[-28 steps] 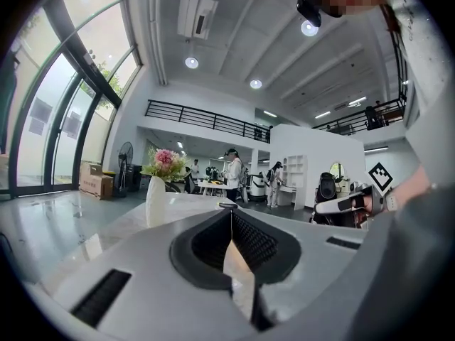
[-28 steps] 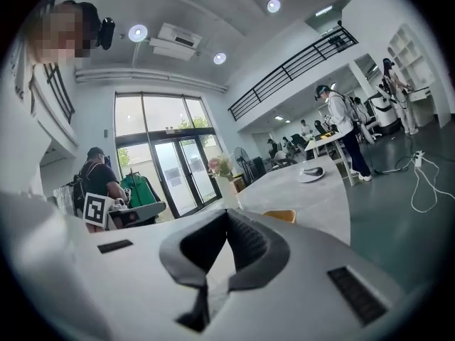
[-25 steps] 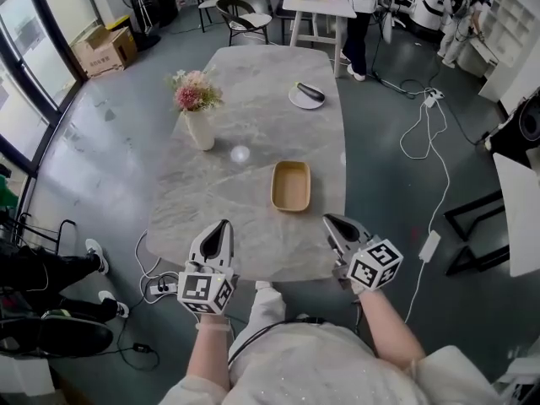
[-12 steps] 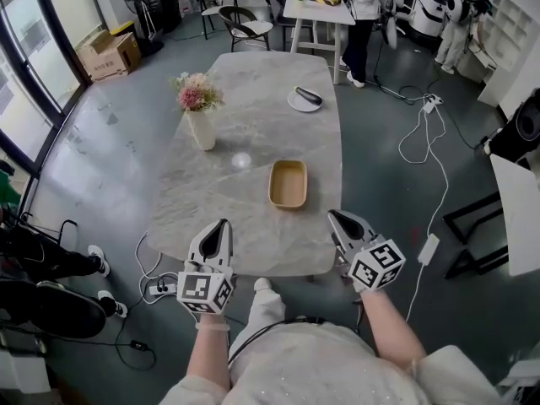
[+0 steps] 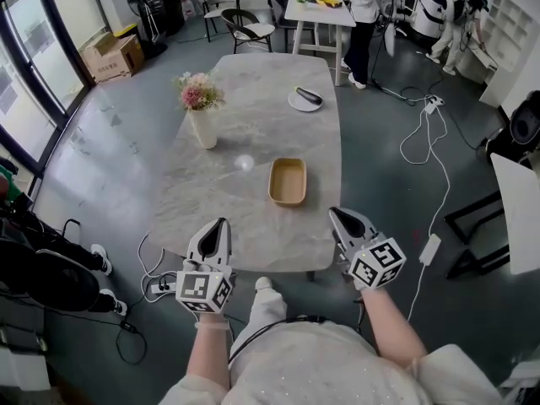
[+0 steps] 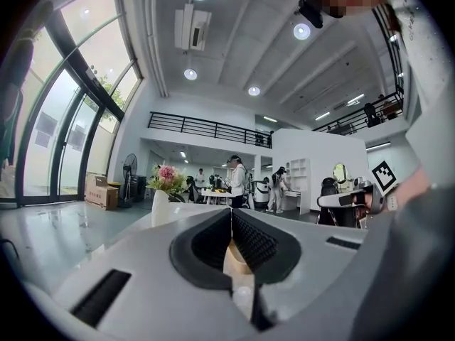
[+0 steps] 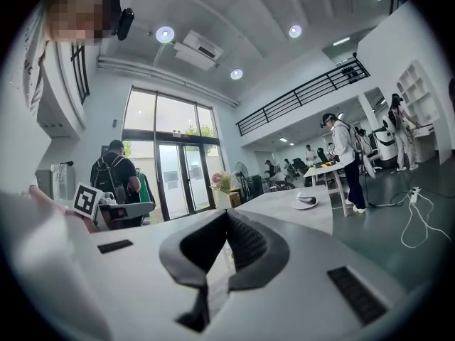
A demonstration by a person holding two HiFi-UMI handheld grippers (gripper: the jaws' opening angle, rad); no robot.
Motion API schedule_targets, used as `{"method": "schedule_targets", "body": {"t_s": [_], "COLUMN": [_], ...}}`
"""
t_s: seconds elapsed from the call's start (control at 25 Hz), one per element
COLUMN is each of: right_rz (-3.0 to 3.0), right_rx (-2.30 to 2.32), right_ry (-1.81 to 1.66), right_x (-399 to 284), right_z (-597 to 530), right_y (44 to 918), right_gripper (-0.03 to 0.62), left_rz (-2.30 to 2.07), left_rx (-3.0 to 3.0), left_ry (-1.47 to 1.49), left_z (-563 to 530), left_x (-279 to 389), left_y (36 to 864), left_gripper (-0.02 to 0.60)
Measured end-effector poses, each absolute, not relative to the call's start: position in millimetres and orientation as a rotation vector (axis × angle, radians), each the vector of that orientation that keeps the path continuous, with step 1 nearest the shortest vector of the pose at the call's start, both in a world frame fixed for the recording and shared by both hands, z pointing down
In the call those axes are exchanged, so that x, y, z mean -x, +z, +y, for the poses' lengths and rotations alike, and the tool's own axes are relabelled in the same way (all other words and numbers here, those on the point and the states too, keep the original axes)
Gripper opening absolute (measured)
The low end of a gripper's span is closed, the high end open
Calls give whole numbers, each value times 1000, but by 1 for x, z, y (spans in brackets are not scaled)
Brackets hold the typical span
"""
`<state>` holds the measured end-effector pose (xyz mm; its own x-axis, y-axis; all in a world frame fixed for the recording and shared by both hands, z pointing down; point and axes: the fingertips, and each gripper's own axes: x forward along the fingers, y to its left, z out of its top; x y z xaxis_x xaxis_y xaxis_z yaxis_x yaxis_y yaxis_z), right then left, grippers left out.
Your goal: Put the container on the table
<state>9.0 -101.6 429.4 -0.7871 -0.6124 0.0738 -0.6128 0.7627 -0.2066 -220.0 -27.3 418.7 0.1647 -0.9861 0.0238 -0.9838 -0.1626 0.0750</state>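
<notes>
Left gripper (image 5: 221,224) and right gripper (image 5: 335,215) hover at the near edge of the table (image 5: 253,108), one on each side, level. The container (image 5: 288,181) already sits flat on the table, well apart from both, so the task looks done, with nothing obvious left. Each gripper's jaws are closed together and hold nothing; neither touches the container.

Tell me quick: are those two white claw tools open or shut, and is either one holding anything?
Left white plastic gripper: closed, holding nothing.
Right white plastic gripper: closed, holding nothing.
</notes>
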Motion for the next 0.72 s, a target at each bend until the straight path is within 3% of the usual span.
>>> {"method": "schedule_targets", "body": {"t_s": [0.72], "right_rz": [-2956], "right_rx": [-1018], "right_ry": [298], "right_x": [-19], "right_z": [-96], "right_y": [425], "right_gripper": [6], "left_rz": [-2000], "left_rx": [-2338], "left_ry": [-33], "left_z": [-24], "left_x": [213], "left_y": [414], "left_gripper": [8]}}
